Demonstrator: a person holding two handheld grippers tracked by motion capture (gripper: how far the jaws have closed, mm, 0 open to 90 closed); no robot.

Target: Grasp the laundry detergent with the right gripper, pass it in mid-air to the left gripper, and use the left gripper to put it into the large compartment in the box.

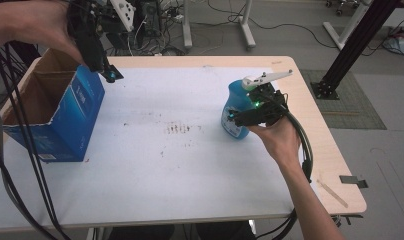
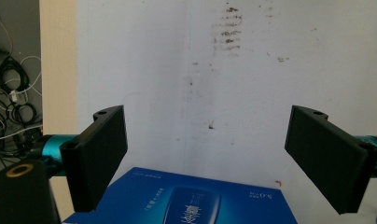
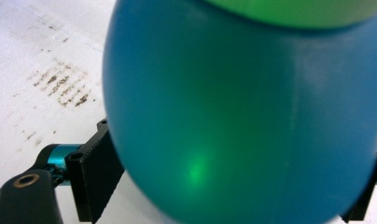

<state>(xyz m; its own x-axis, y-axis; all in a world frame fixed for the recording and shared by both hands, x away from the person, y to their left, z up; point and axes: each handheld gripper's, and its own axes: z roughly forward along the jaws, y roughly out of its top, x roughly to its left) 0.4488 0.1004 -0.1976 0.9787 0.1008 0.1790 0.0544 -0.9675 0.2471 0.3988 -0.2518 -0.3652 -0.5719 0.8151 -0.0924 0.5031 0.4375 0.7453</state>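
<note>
A translucent blue bottle (image 1: pixel 234 102) with a label low on its side is at the right of the white-covered table (image 1: pixel 165 170). My right gripper (image 1: pixel 240 116) is shut on it, a black jaw pressing each flank. In the right gripper view the bottle (image 3: pixel 242 107) looms close, with a green band (image 3: pixel 298 10) at its top and the right gripper (image 3: pixel 233 186) clasping its lower body. An open blue cardboard box (image 1: pixel 65 117) stands at the left. My left gripper (image 1: pixel 109 74) hovers over the box's near-right corner, open and holding nothing. Its wide jaws frame the box's blue side (image 2: pixel 186 200) in the left gripper view, left gripper (image 2: pixel 207 140).
Brown stain marks (image 1: pixel 179 128) dot the middle of the table cover. Thick black cables (image 1: pixel 25 150) trail down the left side, past the box. A thin wooden stick (image 1: pixel 332 192) lies on the bare right front corner. A black frame post (image 1: pixel 352 42) stands beyond the right edge.
</note>
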